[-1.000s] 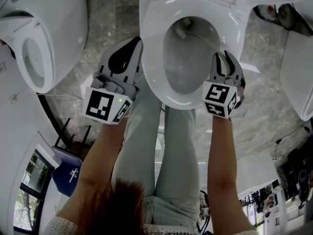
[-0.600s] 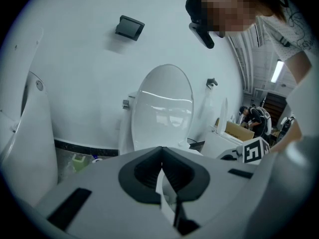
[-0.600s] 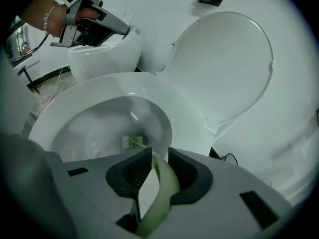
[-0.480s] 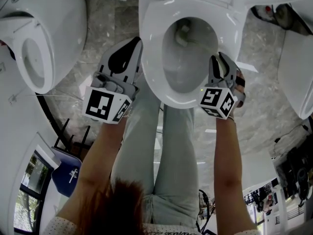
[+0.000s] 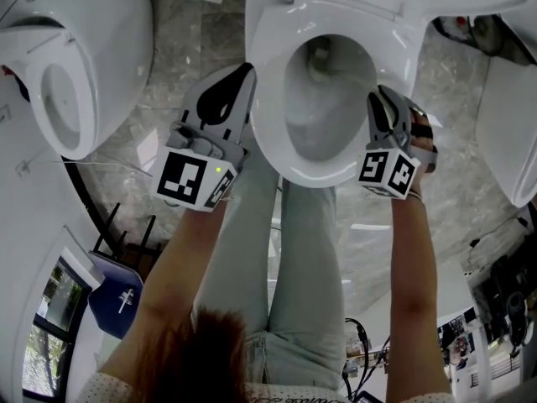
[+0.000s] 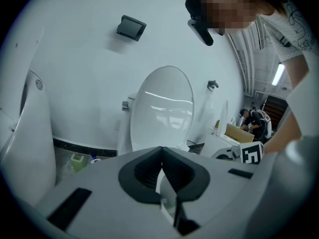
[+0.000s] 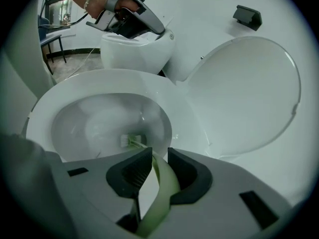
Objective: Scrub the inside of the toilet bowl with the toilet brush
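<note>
Two grippers were in my hands, but only the right gripper (image 7: 158, 159) was working. Its dark ribbed pads (image 7: 130, 176) were closed on the toilet brush (image 7: 162, 188), clamping the pale green handle, a flat, smooth plastic strip that curved down and away between them. The left gripper (image 6: 162, 156) hung just beside the outer rim of the toilet bowl (image 5: 268, 133), its jaws pressed together on nothing. Farther on, the brush head (image 7: 132, 141), a small block of short pale bristles, lay low inside the bowl, toward its back. I judged that scrubbing well here called for a firm grip so the slick handle would not twist. It also called for steady pressure through the bristles, with sweeps up around the wall and under the rim rather than dabbing at one spot. The bowl was glossy white ceramic, oval and shiny inside. Beyond it the rounded lid (image 7: 249, 93) stood raised against a plain pale wall (image 7: 199, 14).
</note>
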Motion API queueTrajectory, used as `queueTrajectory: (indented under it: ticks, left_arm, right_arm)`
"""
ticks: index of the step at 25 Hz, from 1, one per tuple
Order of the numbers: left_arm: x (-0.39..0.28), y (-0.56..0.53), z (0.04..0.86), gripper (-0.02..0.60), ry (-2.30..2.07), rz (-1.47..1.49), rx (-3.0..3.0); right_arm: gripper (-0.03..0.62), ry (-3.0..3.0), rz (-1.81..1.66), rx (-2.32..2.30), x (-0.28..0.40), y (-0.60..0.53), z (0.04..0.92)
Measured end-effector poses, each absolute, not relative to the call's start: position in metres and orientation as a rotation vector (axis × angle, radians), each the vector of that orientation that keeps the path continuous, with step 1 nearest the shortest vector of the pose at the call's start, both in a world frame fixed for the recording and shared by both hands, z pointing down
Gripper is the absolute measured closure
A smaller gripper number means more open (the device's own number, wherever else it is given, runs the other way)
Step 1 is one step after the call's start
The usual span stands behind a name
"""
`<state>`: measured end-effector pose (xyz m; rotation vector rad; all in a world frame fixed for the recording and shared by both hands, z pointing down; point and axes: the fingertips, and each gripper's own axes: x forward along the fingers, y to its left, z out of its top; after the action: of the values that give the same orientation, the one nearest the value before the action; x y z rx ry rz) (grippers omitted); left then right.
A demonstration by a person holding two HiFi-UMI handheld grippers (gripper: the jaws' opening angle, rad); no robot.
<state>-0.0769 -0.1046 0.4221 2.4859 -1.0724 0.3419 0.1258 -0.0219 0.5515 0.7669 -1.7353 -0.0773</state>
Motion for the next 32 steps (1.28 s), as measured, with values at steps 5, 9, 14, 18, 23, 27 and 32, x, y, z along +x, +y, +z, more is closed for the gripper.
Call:
queueTrajectory:
  ticks: [5,9,14,18,23,27,32]
  left_arm:
    - [-0.072,-0.102,0.417,0.578,-1.055,0.328,2.489]
    - [-0.067,-0.099,0.415,0.578,-1.034,0.326,2.495]
    - [-0.069,-0.1,0.415,0.578,-1.039,0.334,2.492]
    - [-0.073,-0.101,0.413,0.578,-1.043,0.34,2.494]
    - [-0.08,-0.099,0.416,0.578,-1.051,0.356,2.487]
    - [-0.084,-0.098,0.417,0.578,-1.06,0.357,2.477]
    - [-0.085,-0.097,0.419,0.578,-1.059,0.356,2.476]
  right_arm:
    - [0.484,-1.744,-0.137,0.713,0.12,-0.026,0.547]
    - [0.484,-1.747,-0.185,0.665,0.121,-0.03,0.545]
    - [0.484,-1.725,-0.217,0.675,0.131,-0.045,0.541]
    - [0.484,-1.706,-0.253,0.679,0.132,-0.058,0.536]
    - [0.484,-1.7,-0.245,0.691,0.135,-0.066,0.536]
    - [0.484,-1.702,-0.217,0.718,0.136,-0.07,0.537]
    - [0.484,-1.723,-0.207,0.742,0.122,-0.08,0.539]
